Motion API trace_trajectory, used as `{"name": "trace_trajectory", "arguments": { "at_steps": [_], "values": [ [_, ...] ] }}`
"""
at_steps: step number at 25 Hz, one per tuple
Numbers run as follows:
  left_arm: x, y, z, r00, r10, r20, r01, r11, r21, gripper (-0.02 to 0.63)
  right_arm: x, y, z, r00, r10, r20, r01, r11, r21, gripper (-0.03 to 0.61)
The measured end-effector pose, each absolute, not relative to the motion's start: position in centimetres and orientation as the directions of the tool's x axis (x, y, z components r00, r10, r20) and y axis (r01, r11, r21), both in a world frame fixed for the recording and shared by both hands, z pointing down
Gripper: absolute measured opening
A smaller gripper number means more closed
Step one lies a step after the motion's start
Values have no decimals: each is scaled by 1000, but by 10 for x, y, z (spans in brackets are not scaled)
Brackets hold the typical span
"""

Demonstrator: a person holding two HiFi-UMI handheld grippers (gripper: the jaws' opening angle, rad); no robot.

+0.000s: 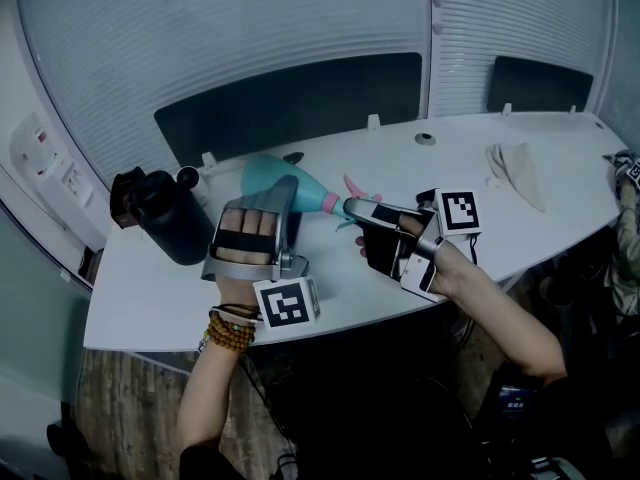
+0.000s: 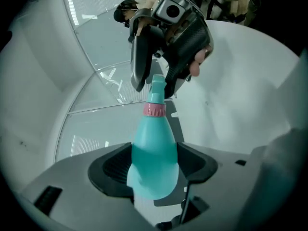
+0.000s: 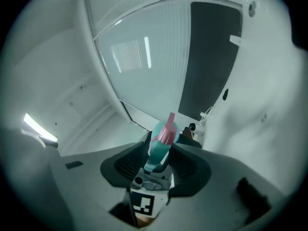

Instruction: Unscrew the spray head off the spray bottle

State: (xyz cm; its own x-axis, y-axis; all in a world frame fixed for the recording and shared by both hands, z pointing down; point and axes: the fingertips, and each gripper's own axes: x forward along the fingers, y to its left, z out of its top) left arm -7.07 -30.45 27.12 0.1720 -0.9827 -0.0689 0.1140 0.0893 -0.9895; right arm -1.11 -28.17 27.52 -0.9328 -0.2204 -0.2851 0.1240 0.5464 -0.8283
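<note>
A teal spray bottle [image 1: 268, 180] lies level in the air above the white table [image 1: 440, 268], neck toward the right. My left gripper [image 1: 283, 196] is shut on its body [image 2: 154, 153], and both pads press its sides. A pink collar [image 2: 154, 109] rings the neck. Past it is the spray head [image 3: 158, 150] with its pink trigger [image 3: 168, 129]. My right gripper [image 1: 352, 208] faces the left one with its jaws on either side of the spray head. In the left gripper view a gap shows between its fingers [image 2: 138, 61] and the head. It is open.
A black flask [image 1: 170, 218] stands on the table at the left, close to the bottle's base. A crumpled white cloth [image 1: 515, 173] lies at the far right, and a small round fitting [image 1: 425, 138] sits near the table's back edge. Dark panels and a ribbed wall stand behind.
</note>
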Motion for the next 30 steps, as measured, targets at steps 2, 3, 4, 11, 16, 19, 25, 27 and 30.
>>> {"name": "trace_trajectory", "arguments": {
  "at_steps": [2,3,4,11,16,19,25,27,30],
  "values": [
    [-66,-305,273,182,-982,-57,106,77,-991,301,-12,-283,274,-942,-223,-249,62,616,-785,157],
    [-65,-305,273,186,-981,-51,104,71,-992,301,-12,-283,274,-947,-219,-236,43,641,-766,149],
    [-64,-304,272,190,-981,-48,104,69,-992,301,-12,-282,274,-950,-212,-228,36,653,-757,149],
    [-56,-300,266,222,-975,-9,110,35,-993,298,-8,-283,271,-967,-172,-185,17,688,-726,146],
    [-56,-296,267,231,-971,58,88,-38,-995,294,-6,-279,265,-981,-140,-134,-14,743,-669,146],
    [-55,-294,267,249,-964,93,55,-82,-995,290,-5,-277,260,-988,-133,-82,-59,804,-592,146],
    [-52,-289,271,308,-934,181,-69,-212,-975,284,-5,-271,257,-972,-180,153,-213,947,-241,144],
    [-52,-287,278,344,-910,232,-106,-283,-953,284,-7,-266,259,-934,-228,277,-234,972,9,138],
    [-52,-284,285,406,-855,324,-152,-413,-898,284,-13,-258,260,-857,-295,422,-145,925,351,135]
  ]
}}
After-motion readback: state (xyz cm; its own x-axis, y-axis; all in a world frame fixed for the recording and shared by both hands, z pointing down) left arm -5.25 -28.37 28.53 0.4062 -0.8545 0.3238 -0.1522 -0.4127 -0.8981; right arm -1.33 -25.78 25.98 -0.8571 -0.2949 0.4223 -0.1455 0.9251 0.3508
